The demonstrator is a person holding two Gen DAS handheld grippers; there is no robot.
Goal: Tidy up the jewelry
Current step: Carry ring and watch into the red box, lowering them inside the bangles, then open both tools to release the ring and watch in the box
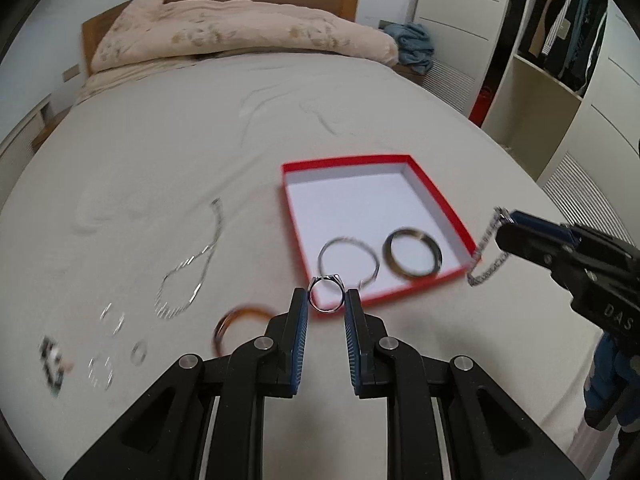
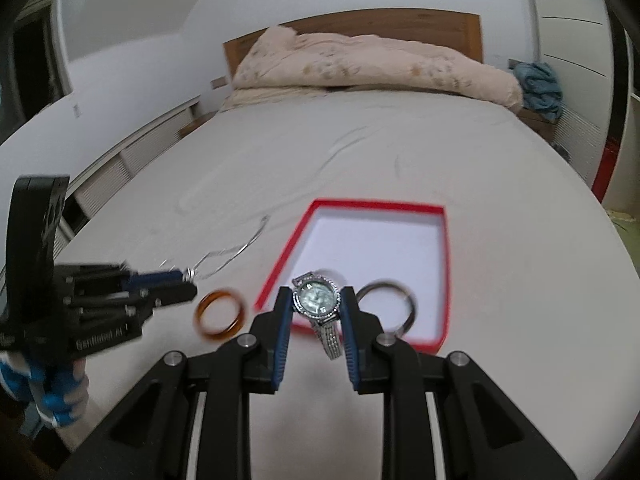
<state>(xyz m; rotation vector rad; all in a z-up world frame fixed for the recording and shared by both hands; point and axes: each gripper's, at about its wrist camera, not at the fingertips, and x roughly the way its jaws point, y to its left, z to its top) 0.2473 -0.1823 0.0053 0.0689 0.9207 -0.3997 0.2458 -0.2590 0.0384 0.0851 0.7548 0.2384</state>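
My left gripper (image 1: 326,298) is shut on a silver ring (image 1: 326,295), held above the bed just short of the red box (image 1: 440,196). My right gripper (image 2: 316,300) is shut on a silver watch (image 2: 316,300), its band hanging down, over the box's near edge (image 2: 280,264). Inside the box lie a thin silver bangle (image 1: 348,260) and a dark bangle (image 1: 412,254). An amber bangle (image 2: 218,314) and a silver necklace (image 1: 188,276) lie on the sheet left of the box. In the left wrist view the right gripper (image 1: 504,228) shows with the watch band (image 1: 486,260) dangling.
Several small rings (image 1: 120,340) and a small dark piece (image 1: 52,360) lie on the sheet at the far left. A folded pink duvet (image 1: 240,32) and wooden headboard are at the bed's far end. A wardrobe (image 1: 560,40) stands to the right.
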